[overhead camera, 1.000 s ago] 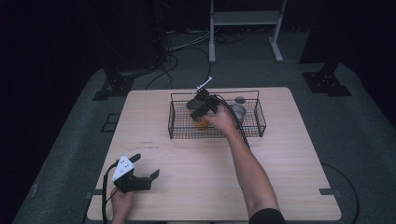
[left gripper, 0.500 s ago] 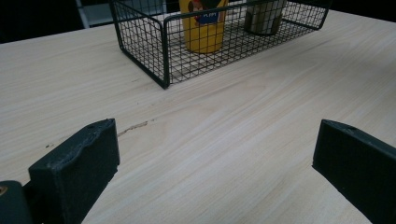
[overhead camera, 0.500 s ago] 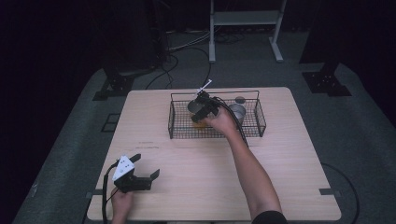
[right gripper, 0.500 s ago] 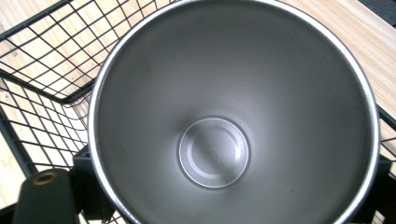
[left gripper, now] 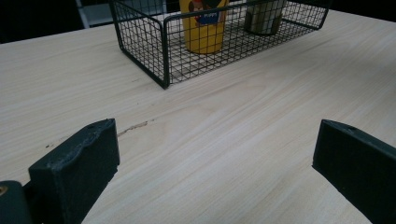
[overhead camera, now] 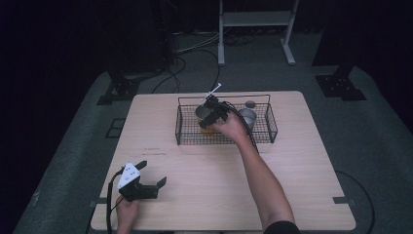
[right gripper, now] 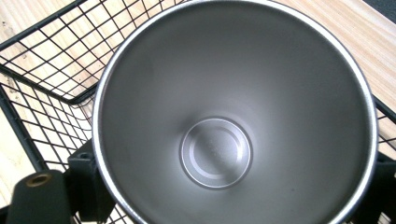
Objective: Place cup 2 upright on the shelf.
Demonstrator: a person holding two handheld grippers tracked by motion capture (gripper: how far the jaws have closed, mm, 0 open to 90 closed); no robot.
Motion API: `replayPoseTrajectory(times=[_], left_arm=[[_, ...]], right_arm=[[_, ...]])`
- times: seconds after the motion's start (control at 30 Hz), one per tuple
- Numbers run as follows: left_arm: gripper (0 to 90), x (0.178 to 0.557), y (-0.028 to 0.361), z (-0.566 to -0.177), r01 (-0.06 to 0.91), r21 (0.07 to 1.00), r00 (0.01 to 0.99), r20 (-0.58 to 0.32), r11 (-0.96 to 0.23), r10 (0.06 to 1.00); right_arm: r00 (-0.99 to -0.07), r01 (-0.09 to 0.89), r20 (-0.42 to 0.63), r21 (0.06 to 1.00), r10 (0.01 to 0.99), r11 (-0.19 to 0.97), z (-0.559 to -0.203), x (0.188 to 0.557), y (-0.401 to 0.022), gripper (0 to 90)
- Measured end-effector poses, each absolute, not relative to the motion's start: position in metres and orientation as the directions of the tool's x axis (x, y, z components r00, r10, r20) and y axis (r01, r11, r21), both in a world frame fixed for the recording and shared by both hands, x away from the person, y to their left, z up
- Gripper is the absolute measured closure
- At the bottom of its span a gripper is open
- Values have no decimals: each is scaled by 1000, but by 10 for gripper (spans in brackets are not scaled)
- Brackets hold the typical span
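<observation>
1. Your right gripper straddles the yellow cup in the wire basket; its jaws have just been opening, flanking the rim loosely.
2. Your left gripper stands wide, empty, over the table.

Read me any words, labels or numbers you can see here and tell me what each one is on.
Yellow cup in the wire basket: a printed label with a blue band of lettering, too blurred and cropped to read.
Steel cup: no markings visible inside.
Nothing else carries text.
</observation>
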State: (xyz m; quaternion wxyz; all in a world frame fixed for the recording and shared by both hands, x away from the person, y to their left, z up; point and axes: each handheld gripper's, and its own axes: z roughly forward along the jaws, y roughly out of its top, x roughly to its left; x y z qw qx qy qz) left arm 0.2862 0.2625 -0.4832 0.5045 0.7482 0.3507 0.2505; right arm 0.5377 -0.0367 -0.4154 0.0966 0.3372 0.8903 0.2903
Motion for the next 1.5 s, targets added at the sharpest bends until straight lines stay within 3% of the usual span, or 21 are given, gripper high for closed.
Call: replayPoseTrajectory(times=[0.47, 1.5], left_arm=[[0, 286, 262, -483, 273, 930, 628, 20, -245, 778], [0, 289, 262, -483, 281, 926, 625, 22, -251, 780]], right_arm=[[-753, 542, 37, 601, 657, 587, -412, 534, -41, 28], [-774, 513, 78, 659, 628, 550, -384, 516, -68, 26]])
